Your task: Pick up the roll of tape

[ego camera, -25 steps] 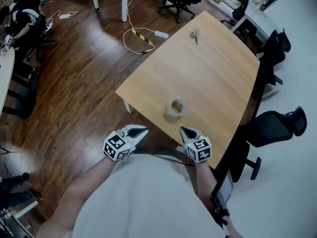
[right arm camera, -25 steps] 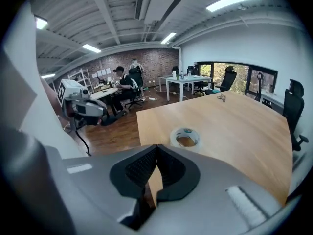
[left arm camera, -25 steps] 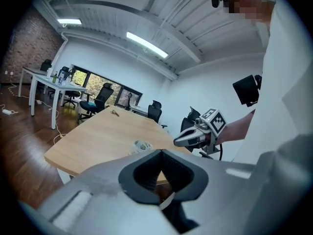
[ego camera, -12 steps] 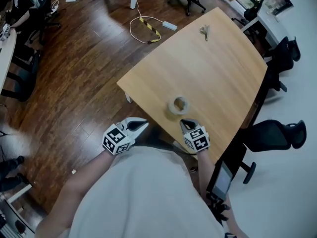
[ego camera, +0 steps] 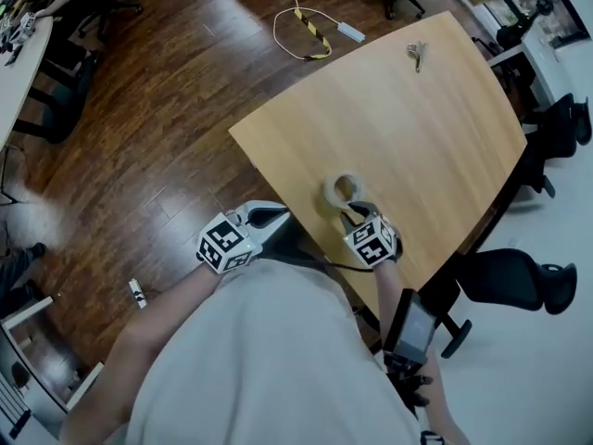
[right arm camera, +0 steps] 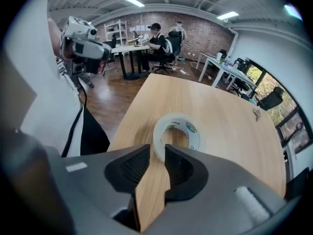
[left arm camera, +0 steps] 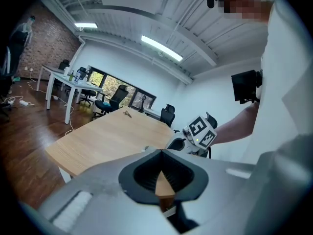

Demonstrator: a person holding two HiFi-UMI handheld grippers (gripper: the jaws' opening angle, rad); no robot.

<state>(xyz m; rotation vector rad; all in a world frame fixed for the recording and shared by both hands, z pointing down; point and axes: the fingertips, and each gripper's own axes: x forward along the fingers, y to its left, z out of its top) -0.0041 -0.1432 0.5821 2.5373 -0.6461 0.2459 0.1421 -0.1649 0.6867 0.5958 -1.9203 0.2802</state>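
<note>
The roll of clear tape (ego camera: 342,191) lies flat on the light wooden table (ego camera: 417,137), close to its near edge. My right gripper (ego camera: 353,213) points steeply down at the roll's near side. In the right gripper view its jaws (right arm camera: 157,151) are opening, with the near wall of the tape (right arm camera: 177,135) right at the gap between the tips; the pads do not press on it. My left gripper (ego camera: 276,216) hangs off the table's near corner above the floor, its jaws (left arm camera: 161,152) shut and empty. It sees the right gripper's marker cube (left arm camera: 199,131).
A bunch of keys (ego camera: 416,54) lies at the table's far end. Black office chairs (ego camera: 514,281) stand along the right side. A cable with a power block (ego camera: 315,33) lies on the dark wood floor. A person (right arm camera: 159,42) sits at a far desk.
My right gripper has come forward and down over the table edge to the tape, and its jaws have parted. The left gripper has shifted slightly.
</note>
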